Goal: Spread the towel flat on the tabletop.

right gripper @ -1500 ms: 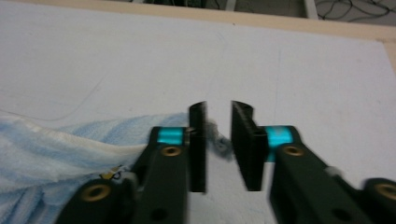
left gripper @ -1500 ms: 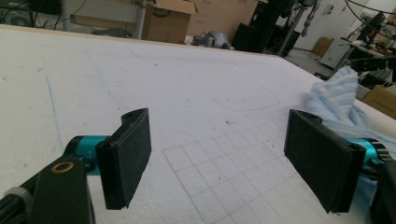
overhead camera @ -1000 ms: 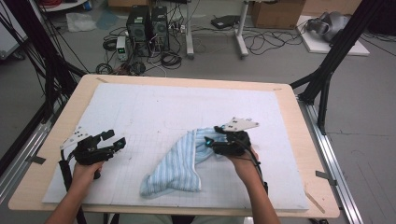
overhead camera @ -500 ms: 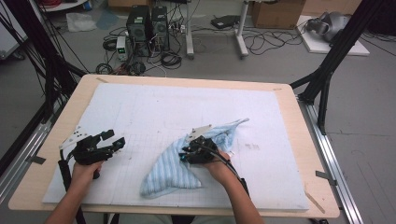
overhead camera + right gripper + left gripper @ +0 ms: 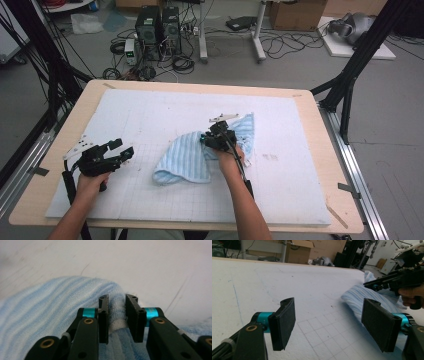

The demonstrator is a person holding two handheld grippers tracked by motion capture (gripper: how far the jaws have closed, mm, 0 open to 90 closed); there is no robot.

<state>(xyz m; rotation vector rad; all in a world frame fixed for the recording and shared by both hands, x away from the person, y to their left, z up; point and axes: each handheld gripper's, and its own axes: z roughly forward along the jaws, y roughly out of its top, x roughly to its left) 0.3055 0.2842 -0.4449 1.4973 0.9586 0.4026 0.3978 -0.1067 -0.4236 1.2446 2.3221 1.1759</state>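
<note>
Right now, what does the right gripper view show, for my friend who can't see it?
Two black jaws of the right gripper pinch a fold of blue striped towel. The towel lies on a white mat.

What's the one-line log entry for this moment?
right gripper: shut on towel, fold lifted over | left gripper: open, idle, off the towel | mat: towel part-folded

Left gripper (image 5: 121, 150) low at left, jaws wide apart; right gripper (image 5: 209, 139) mid-table, jaws nearly closed, pinching.
</note>
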